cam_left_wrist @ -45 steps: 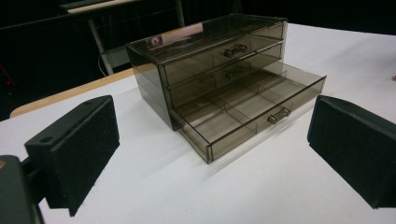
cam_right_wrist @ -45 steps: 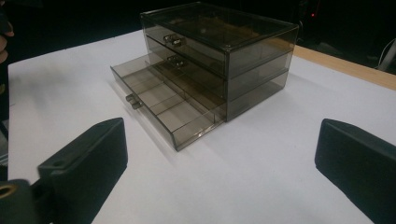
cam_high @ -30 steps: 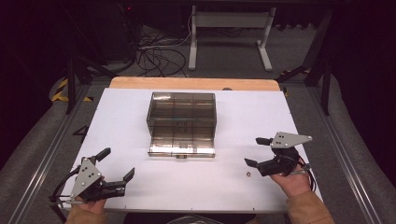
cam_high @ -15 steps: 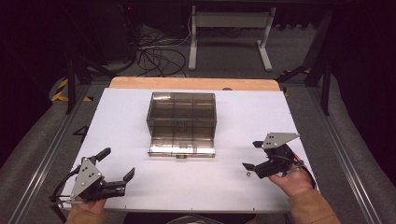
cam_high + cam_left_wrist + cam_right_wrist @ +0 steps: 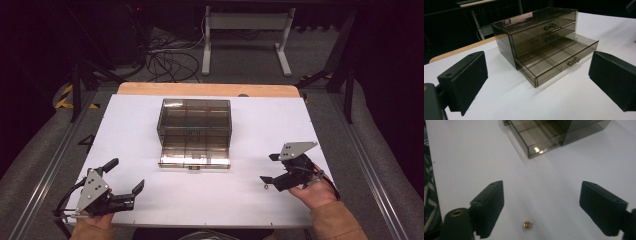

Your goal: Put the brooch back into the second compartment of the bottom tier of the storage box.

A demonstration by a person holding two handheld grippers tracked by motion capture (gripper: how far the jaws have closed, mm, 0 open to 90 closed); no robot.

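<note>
At the left, the left gripper [image 5: 125, 176] was held low over the near-left corner of the white table [image 5: 320, 125], its jaws spread wide with nothing between them, apparently parked clear so the work could be left to the other hand. In the middle, the smoky drawer box [image 5: 195, 116] was seen standing with its 3 drawers facing the person; the bottom drawer [image 5: 559, 58] was pulled out, its compartments looking bare, presumably readied to take something small. To the right, a tiny brass-coloured piece [image 5: 527, 224] was lying on the table, well apart from the box. The right gripper [image 5: 270, 168] was poised just over it, jaws apart on either side and just closing in, the piece not yet touched, so a pinch seemed prepared.
</note>
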